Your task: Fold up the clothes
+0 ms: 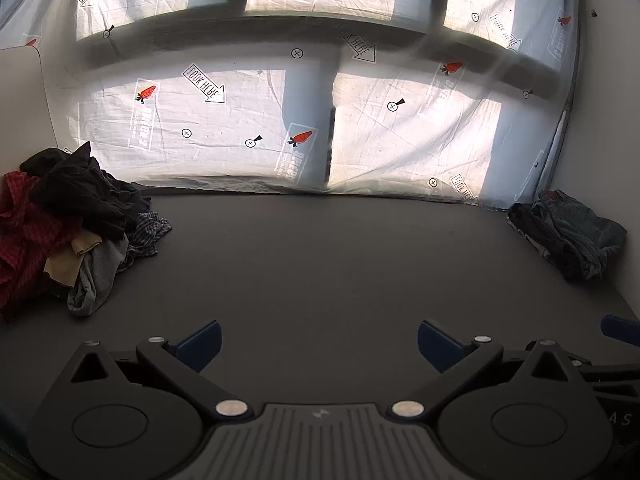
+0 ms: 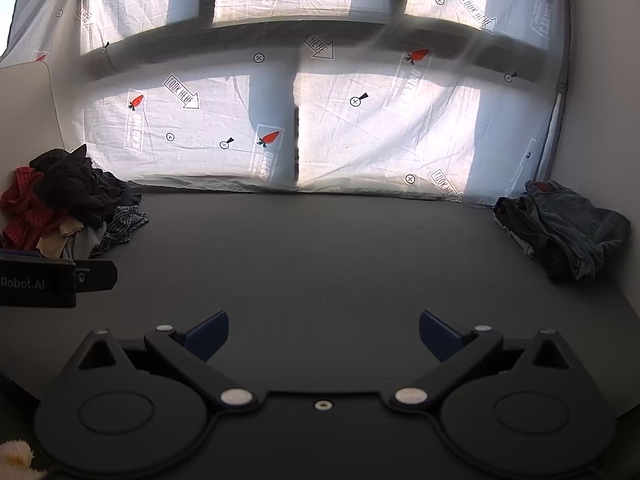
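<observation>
Dark worktop (image 1: 320, 264) is bare between both grippers, left (image 1: 318, 344) and right (image 2: 324, 336), jaws apart, empty. Several tangled garments could be dragged from the left-edge pile (image 1: 68, 216); folded jeans (image 2: 568, 224) are stacked at the right edge.

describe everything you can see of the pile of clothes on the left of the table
The pile of clothes is a loose, unfolded heap at the far-left edge of the dark table, close to the printed sheet behind it. A crumpled black garment lies on top, over red checked fabric. Tan, grey and dark plaid pieces spill out at the front. Neither gripper touches it.
</observation>
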